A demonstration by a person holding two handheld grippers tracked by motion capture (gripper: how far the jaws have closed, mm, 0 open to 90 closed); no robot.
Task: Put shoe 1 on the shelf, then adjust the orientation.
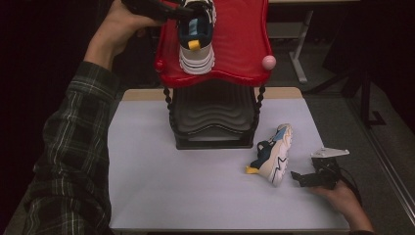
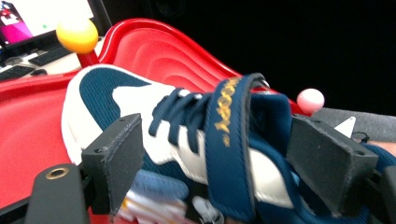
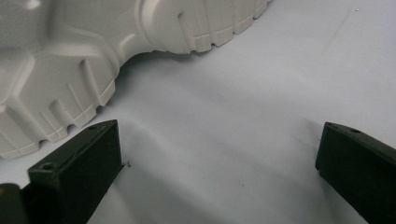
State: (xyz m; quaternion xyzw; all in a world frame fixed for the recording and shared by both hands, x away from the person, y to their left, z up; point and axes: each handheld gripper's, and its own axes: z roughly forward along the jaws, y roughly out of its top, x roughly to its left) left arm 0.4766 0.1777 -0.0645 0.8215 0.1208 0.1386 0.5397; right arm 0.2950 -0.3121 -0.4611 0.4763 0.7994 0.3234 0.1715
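At the frame's top, the left hand-held gripper (image 2: 212,154) straddles the shoe (image 1: 196,36) on the red shelf (image 1: 240,39), apparently seating it, while the right hand-held gripper (image 1: 306,177) waits wide-jawed and empty beside the tipped shoe (image 1: 274,155) on the desk (image 1: 195,186).

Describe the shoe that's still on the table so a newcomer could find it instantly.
Start at the two-tier shoe rack with the red top shelf, standing on the white table. Just right of its black base lies the fallen shoe, near the right gripper. Unlike its mate upright on the red shelf, it lies on its side.
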